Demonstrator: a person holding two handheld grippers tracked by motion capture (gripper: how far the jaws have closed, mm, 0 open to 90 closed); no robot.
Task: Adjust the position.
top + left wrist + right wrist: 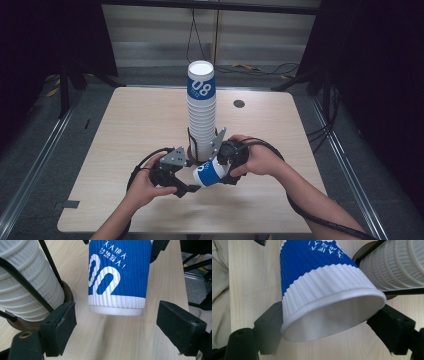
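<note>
High view: right gripper (220, 167) clamps blue cup (210, 173) at its rim end, tilted, near tabletop (130, 130) front edge beside cup stack (201, 115). Left gripper (187, 187) jaws spread wide, base between them.

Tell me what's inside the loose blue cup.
The right gripper view looks into the cup's open mouth: bare white wall, nothing visible inside. Its bottom lies deeper than the view reaches.
</note>
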